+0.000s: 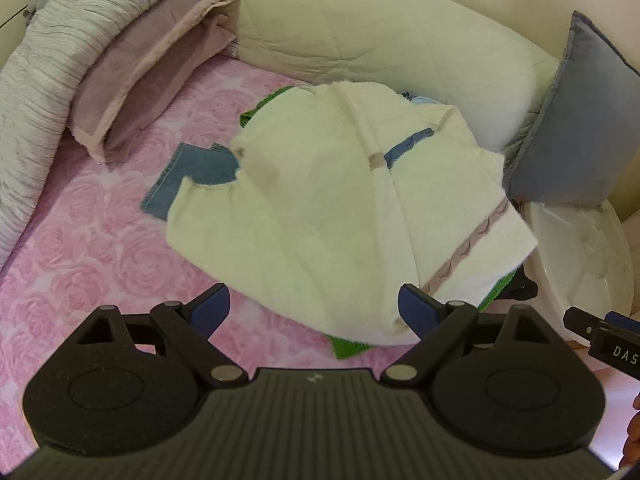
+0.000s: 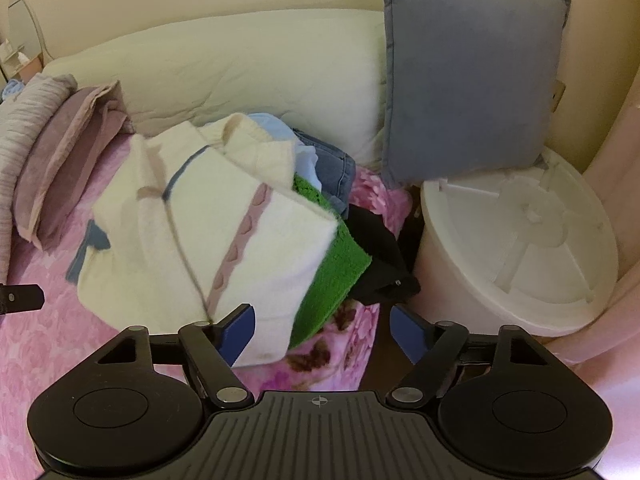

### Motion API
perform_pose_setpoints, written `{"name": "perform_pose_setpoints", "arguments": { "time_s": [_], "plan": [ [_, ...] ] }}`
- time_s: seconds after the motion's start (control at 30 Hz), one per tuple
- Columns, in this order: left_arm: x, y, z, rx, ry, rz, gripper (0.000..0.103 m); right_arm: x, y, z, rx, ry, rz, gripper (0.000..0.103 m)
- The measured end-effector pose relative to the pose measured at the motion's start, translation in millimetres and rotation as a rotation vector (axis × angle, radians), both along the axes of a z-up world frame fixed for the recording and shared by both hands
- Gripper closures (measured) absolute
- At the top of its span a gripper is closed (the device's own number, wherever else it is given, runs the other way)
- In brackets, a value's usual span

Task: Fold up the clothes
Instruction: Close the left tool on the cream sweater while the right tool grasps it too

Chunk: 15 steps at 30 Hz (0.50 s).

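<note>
Blue-padded left gripper (image 1: 314,310), jaws spread and empty, straddles the near hem of the cream sweater (image 1: 320,200) at lower centre; right gripper (image 2: 322,330), likewise parted and holding nothing, hangs over the bedspread (image 2: 60,360) edge beside the green garment (image 2: 336,272); sweater lies mid-frame atop the pile (long axis running near hem to far collar, slightly rightward); best practice, judged: pinch both near corners evenly, lifting only the top layer.

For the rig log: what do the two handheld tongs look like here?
Both tongs, left and right, look alike: matte black ribbed body, two round black housings, black linkage arms with silver pivot pins, blue pads on the fingertips. A small crosshair mark sits on the body; white letters "DAS" show on the right one's side.
</note>
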<state>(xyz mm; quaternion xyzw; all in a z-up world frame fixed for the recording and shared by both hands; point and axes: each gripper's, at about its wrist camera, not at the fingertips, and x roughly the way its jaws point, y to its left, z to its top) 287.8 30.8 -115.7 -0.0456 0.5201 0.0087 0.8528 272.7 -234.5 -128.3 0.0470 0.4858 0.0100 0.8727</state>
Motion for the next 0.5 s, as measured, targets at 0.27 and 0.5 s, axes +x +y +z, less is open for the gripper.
{"name": "perform_pose_setpoints", "arguments": {
  "time_s": [0.27,0.5],
  "plan": [
    [52,-6,-26,-0.029,0.022,-0.005,0.014,44,-14,-30,0.082,0.046,-0.040,0.025],
    [91,-8,-52,-0.075,0.049,0.017,0.014,79,-22,-49,0.135,0.060,-0.070,0.025]
  ]
}}
